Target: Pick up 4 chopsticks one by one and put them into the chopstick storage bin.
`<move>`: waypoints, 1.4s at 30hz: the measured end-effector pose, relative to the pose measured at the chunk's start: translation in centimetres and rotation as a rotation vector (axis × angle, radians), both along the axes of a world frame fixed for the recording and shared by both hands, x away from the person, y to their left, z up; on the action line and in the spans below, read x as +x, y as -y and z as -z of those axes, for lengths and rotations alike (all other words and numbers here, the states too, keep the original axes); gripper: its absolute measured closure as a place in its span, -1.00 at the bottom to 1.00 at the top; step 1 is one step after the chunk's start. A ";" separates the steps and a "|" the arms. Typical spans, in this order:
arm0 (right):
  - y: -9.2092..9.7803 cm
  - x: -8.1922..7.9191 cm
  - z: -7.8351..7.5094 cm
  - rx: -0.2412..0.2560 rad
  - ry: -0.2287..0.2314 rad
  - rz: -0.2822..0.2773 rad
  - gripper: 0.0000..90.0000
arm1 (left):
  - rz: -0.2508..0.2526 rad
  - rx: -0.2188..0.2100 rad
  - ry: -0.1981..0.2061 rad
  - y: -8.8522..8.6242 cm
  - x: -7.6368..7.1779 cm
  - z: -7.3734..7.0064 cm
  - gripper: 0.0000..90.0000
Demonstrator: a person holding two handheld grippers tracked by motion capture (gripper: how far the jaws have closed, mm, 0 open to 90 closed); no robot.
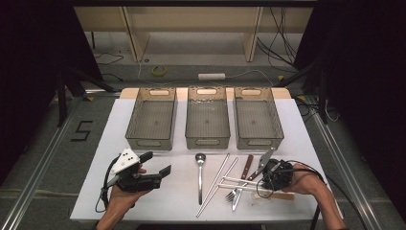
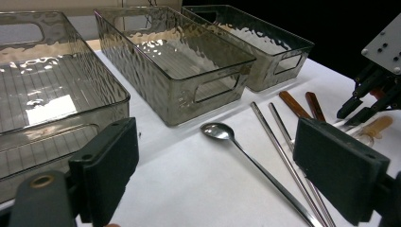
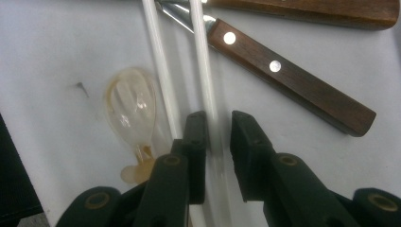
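Observation:
My right gripper [image 3: 218,118] is shut on one white chopstick [image 3: 203,56] that lies on the table; its twin [image 3: 161,71] runs alongside on the left. A clear plastic spoon [image 3: 130,104] lies to their left and a wood-handled utensil [image 3: 293,80] to their right. In the high view my right gripper [image 1: 269,179] sits over the white chopsticks [image 1: 239,182] at the table's front right. My left gripper [image 1: 155,163] is open and holds nothing at the front left. Its wide-apart jaws [image 2: 217,165] frame a metal spoon [image 2: 222,132] and metal chopsticks [image 2: 283,146].
Three clear grey bins stand in a row at the back: left [image 1: 148,141], middle [image 1: 208,141], right [image 1: 258,141]. Between the grippers lie the metal spoon [image 1: 200,175], metal chopsticks [image 1: 218,179], a wood-handled knife [image 1: 247,166] and a fork [image 1: 234,194].

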State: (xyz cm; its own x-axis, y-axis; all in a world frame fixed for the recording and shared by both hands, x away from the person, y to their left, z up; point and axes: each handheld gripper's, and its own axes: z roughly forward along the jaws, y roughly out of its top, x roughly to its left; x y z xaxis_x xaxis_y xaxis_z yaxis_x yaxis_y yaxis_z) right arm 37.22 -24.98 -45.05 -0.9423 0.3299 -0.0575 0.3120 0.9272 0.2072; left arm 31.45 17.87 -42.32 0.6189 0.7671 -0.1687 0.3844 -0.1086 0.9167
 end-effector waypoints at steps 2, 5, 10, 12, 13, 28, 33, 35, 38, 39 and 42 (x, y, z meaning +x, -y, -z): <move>0.0 0.0 0.0 -0.007 -0.006 -0.002 0.72 | -0.001 0.002 -0.002 0.0 0.0 0.0 -0.68; -0.1 0.0 0.3 -0.011 -0.004 -0.015 0.75 | -0.001 0.003 -0.002 0.0 0.0 0.0 -0.68; -0.2 0.0 0.3 -0.013 -0.002 -0.048 0.83 | 0.000 -0.002 -0.003 0.1 0.0 0.0 -0.68; -0.2 0.0 0.2 -0.017 0.001 -0.071 0.85 | 0.002 -0.002 -0.003 0.1 0.0 0.0 -0.68; -0.1 -0.1 0.3 -0.009 0.006 -0.084 0.87 | 0.004 -0.004 -0.004 0.1 0.0 0.0 -0.68; -1.1 -1.4 -2.9 0.008 0.126 -0.155 0.90 | 0.056 0.055 -0.015 1.1 -0.1 0.1 -0.68; -3.7 -2.9 -5.0 0.086 0.149 -0.231 0.90 | 0.140 0.101 -0.014 3.0 -0.3 -0.2 -0.67; -4.2 -3.1 -5.2 0.098 0.148 -0.247 0.90 | 0.176 0.120 -0.007 4.1 -0.4 -0.3 -0.67; -5.5 -3.4 -5.3 0.094 0.149 -0.284 0.90 | 0.238 0.147 -0.018 5.4 -0.5 -0.6 -0.65; -6.2 -3.6 -5.2 0.081 0.147 -0.292 0.90 | 0.256 0.157 -0.025 5.7 -0.6 -0.7 -0.61; -6.8 -3.7 -5.1 0.066 0.145 -0.309 0.90 | 0.297 0.207 -0.025 6.6 -0.7 -0.6 -0.58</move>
State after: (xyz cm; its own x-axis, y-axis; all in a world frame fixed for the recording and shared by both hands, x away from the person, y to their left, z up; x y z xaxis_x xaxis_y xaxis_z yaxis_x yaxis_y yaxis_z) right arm 33.53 -18.17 -39.94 -0.9817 0.0379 -0.1866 -0.0184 0.9565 0.2913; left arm 30.79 11.26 -41.67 0.8173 0.5742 -0.0469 0.3306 -0.4008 0.8544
